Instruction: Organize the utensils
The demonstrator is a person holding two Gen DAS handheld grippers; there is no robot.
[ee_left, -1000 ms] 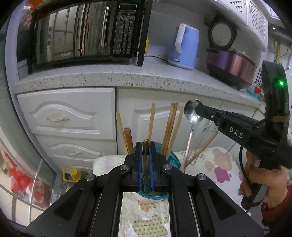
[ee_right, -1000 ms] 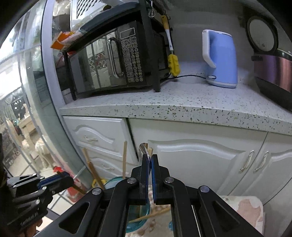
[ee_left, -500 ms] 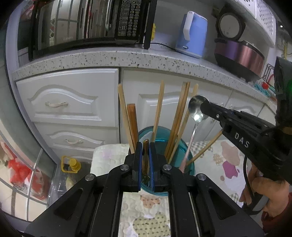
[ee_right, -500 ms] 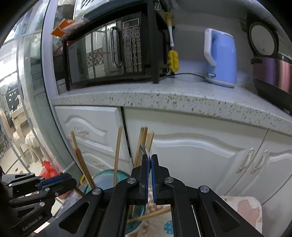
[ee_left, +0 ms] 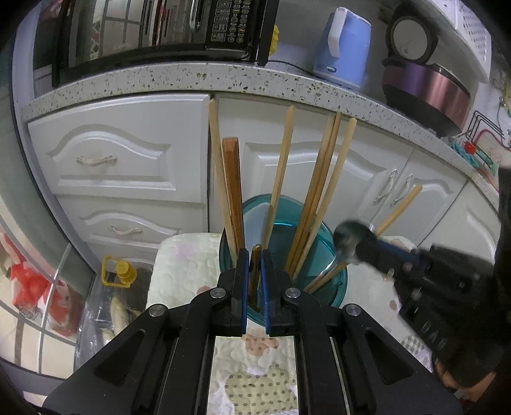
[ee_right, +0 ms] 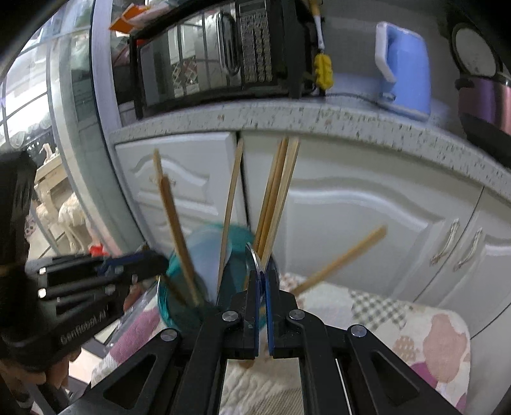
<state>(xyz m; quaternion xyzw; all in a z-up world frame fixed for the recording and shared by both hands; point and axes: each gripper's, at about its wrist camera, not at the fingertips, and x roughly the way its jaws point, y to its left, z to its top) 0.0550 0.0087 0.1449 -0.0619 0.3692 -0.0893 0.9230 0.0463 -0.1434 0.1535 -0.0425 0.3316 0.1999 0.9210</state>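
Left gripper (ee_left: 254, 255): fingers clamped on a dark brown chopstick (ee_left: 255, 271), which stands upright between the blue pads, its top showing just above the fingertips. Directly beyond the fingertips sits the teal cup (ee_left: 332, 287), on a quilted cloth (ee_left: 185, 265). Pale wooden chopsticks (ee_left: 313, 198) stand fanned in the cup; a broader brown stick (ee_left: 232, 191) leans just left of the fingertips.

Right gripper (ee_right: 262, 271): fingers pressed together on a metal spoon (ee_right: 255, 258), seen edge-on, its bowl rising just past the tips. Spoon bowl is over the near side of the cup (ee_right: 172, 306). From the left wrist view the spoon (ee_left: 346, 237) is blurred; it hangs over the cup's right rim, handle reaching down into the cup. One chopstick (ee_right: 341, 258) leans far out to the right of the right fingers, over the cloth.

Beyond the cup: white cabinets (ee_left: 127, 153), speckled counter (ee_left: 179, 76) with microwave (ee_left: 153, 28) and blue kettle (ee_left: 345, 48).
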